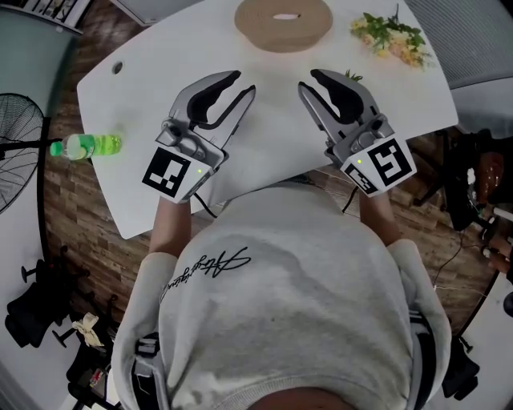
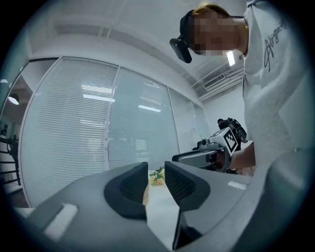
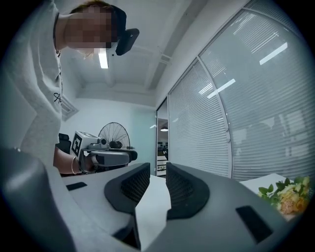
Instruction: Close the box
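At the far side of a white table (image 1: 160,64), a low, round, tan box (image 1: 283,24) sits beyond reach of both claws, its top face showing an oval opening. A person in a pale sweatshirt holds the left claw (image 1: 243,83) and the right claw (image 1: 309,80) level above the near part of the table. Both tips point toward the box and stand well short of it. Each claw's jaws stand a narrow gap apart with nothing between them. A small bunch of flowers (image 1: 393,36) lies to the right of the box. A green bottle (image 1: 88,146) lies off the table's left edge, near a fan (image 1: 16,144).

The box looks like cardboard or pressed fibre, so it is probably light and fairly stiff, with a matte surface that should not slip. Its thin wall could dent under a hard squeeze. Whether a separate lid or a flap is to be shut cannot be told from here. The outer rim, taken gently at opposite sides, looks like the safest hold.
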The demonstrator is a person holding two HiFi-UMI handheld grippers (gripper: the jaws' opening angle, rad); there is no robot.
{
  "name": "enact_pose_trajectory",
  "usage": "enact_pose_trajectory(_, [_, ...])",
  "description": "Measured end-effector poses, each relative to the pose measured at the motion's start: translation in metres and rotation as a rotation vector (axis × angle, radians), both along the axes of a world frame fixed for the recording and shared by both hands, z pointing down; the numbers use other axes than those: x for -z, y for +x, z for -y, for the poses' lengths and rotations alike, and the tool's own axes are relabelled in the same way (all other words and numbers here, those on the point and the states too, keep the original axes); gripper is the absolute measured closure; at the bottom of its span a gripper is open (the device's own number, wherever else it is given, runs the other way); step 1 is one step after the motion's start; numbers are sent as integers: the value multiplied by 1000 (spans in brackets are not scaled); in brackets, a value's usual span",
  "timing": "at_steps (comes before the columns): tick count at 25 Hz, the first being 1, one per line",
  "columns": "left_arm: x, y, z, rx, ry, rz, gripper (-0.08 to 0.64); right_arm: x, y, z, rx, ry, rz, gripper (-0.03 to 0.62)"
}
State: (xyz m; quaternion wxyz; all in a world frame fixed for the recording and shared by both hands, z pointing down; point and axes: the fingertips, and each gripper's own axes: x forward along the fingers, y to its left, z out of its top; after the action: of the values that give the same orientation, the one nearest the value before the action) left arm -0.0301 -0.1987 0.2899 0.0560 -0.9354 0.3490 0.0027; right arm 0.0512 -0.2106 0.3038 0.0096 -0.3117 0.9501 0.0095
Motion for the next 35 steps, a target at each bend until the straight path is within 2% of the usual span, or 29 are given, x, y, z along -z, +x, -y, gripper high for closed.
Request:
enact_pose_trajectory(4, [0, -4, -5, -13, -6, -9, 476, 1, -3, -5, -21, -4, 10, 541])
enact_pose_trajectory(13, [-3, -4, -20, -40, 14, 16, 515, 0, -5, -22, -61, -7, 12, 580])
enact_pose_trajectory(18, [-4, -7, -25, -50, 11, -2, 529, -1, -6, -28, -83, -4, 11, 589])
enact_pose_trajectory(29, [-9, -16, -38, -82, 13, 9, 551, 0, -10, -39, -133, 5, 12, 591])
enact_pose_trajectory(35, [-9, -21, -47, -104, 15, 16, 560, 4, -11, -48, -160, 40, 6, 592])
